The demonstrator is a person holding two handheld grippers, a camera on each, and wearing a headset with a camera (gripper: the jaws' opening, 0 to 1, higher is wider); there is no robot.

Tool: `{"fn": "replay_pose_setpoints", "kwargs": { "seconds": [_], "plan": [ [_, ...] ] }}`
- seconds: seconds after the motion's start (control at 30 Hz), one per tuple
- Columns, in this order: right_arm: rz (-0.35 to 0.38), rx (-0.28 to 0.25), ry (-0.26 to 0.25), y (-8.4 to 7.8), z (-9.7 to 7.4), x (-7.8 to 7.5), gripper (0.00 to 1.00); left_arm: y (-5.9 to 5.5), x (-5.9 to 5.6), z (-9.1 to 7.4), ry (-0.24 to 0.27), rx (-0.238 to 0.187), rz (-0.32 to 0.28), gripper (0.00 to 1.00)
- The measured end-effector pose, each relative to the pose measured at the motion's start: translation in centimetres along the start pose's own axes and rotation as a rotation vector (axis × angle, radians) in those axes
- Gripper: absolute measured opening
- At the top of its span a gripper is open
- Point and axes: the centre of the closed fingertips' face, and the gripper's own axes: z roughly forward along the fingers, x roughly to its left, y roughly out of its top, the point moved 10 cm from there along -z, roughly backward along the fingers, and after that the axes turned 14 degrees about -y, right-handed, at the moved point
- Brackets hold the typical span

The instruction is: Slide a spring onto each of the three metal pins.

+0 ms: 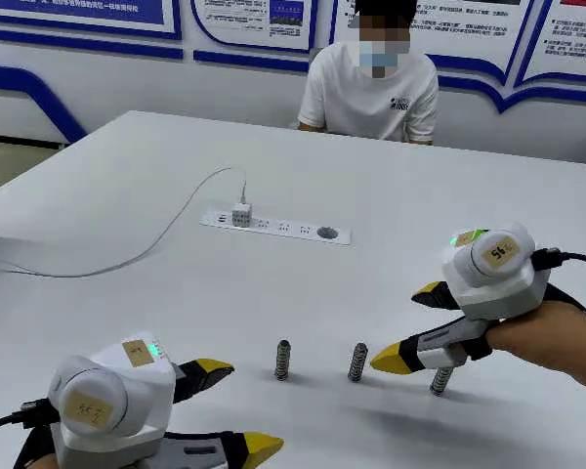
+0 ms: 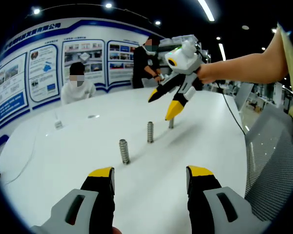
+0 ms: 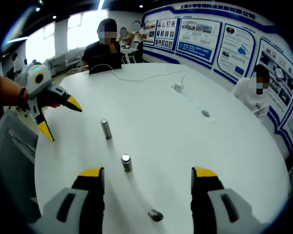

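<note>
At a white worktop [image 1: 156, 176], 3 coiled springs stood in a row: the left spring [image 1: 283, 360], the middle spring [image 1: 357, 362] and the right spring [image 1: 441, 379]. All 3 rested on the bare surface between the 2 hand-held tools. The left and middle springs stood upright and clear of everything. The right spring looked tilted in the head view, its upper end hidden behind the lower yellow tip of the right gripper [image 1: 410, 325].

A hand [image 1: 547, 342] held that gripper above the row. Its fingers [image 1: 400, 358] were spread wide and gripped nothing. In the left gripper view the lower tip hung just over the farthest spring; whether it touched could not be told. The right gripper view looked down between the spread fingers at all 3 springs, each with a bright metal top.

The left gripper [image 1: 234, 408] sat low at the near edge, well apart from the springs. Its yellow-tipped fingers were also wide apart, with nothing between them.

Farther back lay a power strip [image 1: 293, 229] with a white charger [image 1: 241, 214] plugged in, and a cable [image 1: 127, 259] trailing off to the left. A person [image 1: 371, 93] in a white T-shirt sat at the far side.
</note>
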Motion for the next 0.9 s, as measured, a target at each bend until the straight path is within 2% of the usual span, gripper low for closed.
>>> {"fn": "replay_pose_setpoints", "kwargs": {
  "seconds": [0.6, 0.73, 0.9],
  "plan": [
    [0.085, -0.051, -0.035, -3.3, -2.9, 0.4, 0.74, -0.3, 0.3, -0.4, 0.012, 0.003, -0.007, 0.61],
    [0.132, -0.078, -0.040, -4.0, -3.6, 0.3, 0.74, -0.3, 0.4, -0.5, 0.012, 0.005, -0.005, 0.61],
    [0.129, -0.098, -0.042, -5.0, -4.4, 0.7, 0.74, -0.3, 0.3, -0.5, 0.011, 0.006, -0.004, 0.61]
  ]
}}
